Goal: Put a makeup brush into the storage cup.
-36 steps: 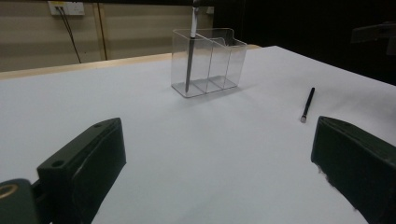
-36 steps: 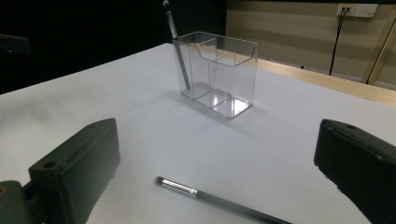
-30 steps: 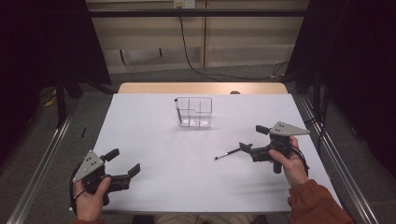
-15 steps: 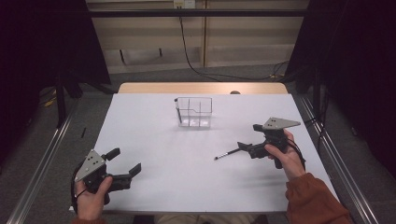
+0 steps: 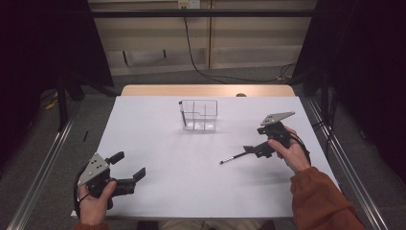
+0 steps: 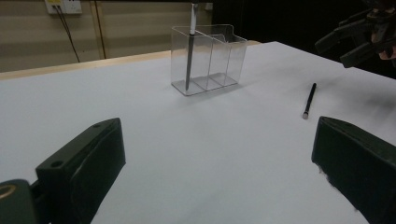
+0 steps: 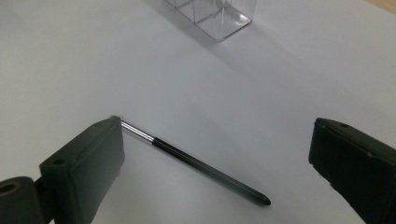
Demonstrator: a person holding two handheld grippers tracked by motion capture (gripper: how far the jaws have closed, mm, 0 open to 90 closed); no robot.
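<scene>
Pen (image 7: 196, 163) lies on table (image 5: 158, 143), clear organizer (image 5: 199, 115) well beyond.

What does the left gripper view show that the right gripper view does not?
Left gripper view alone: a dark brush standing upright in an end compartment of the clear organizer, the wall socket behind the table, and the right gripper at the far side, its jaws apart.

Right gripper view alone: a close look at the silver ferrule of the loose brush, beside one of the jaws.

Both: the clear organizer, the loose brush lying flat on the white table, and each camera's own jaws spread wide.
</scene>
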